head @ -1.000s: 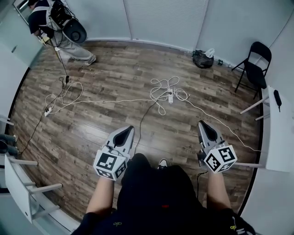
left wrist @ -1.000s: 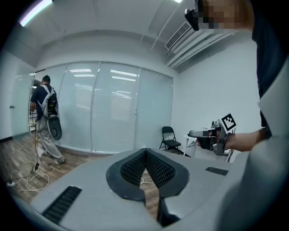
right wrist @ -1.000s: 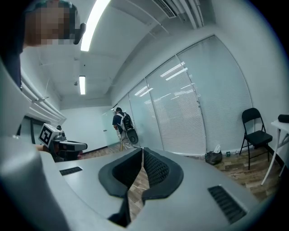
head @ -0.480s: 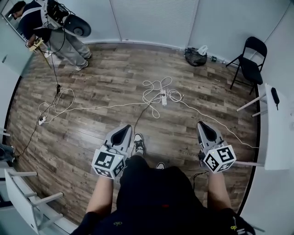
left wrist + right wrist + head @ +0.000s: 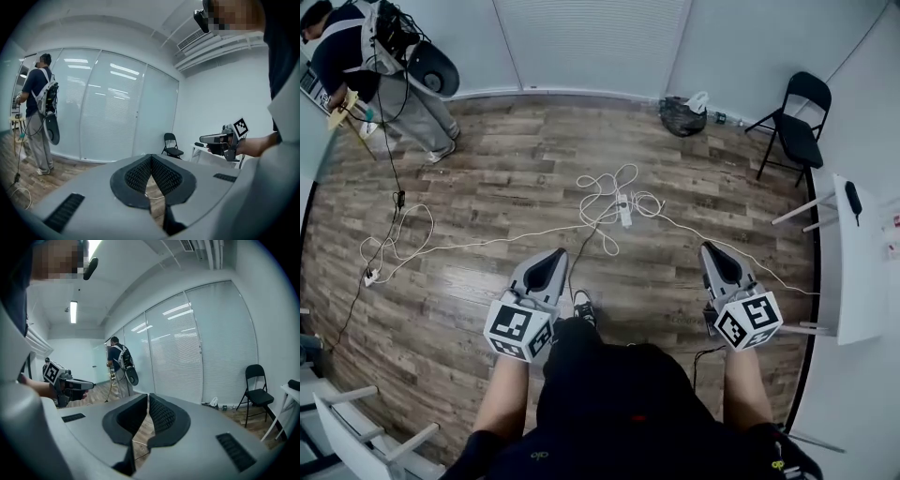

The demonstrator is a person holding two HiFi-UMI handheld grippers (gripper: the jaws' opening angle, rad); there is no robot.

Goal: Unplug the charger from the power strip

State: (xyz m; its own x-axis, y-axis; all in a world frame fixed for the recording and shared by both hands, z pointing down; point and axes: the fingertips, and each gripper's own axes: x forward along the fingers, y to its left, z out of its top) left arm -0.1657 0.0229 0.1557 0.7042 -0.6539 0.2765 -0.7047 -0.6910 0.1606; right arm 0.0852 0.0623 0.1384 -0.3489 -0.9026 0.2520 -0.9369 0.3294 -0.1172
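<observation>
A white power strip (image 5: 624, 210) lies on the wooden floor ahead of me, amid loops of white cable (image 5: 602, 192); a charger on it is too small to make out. My left gripper (image 5: 550, 269) is held at waist height, well short of the strip, jaws together and empty. My right gripper (image 5: 719, 263) hovers to the right at the same height, also shut with nothing in it. In the left gripper view the left gripper (image 5: 150, 169) points toward the far glass wall. The right gripper (image 5: 147, 411) in its own view shows its pads meeting.
Another person (image 5: 370, 66) stands at the back left beside a second cable tangle (image 5: 389, 246). A black folding chair (image 5: 791, 129) and a dark bag (image 5: 679, 114) are at the back right. A white table (image 5: 850, 262) lines the right side.
I have walked forward: the power strip and cables have drawn closer in the head view. Both grippers keep their pose and stay shut.
</observation>
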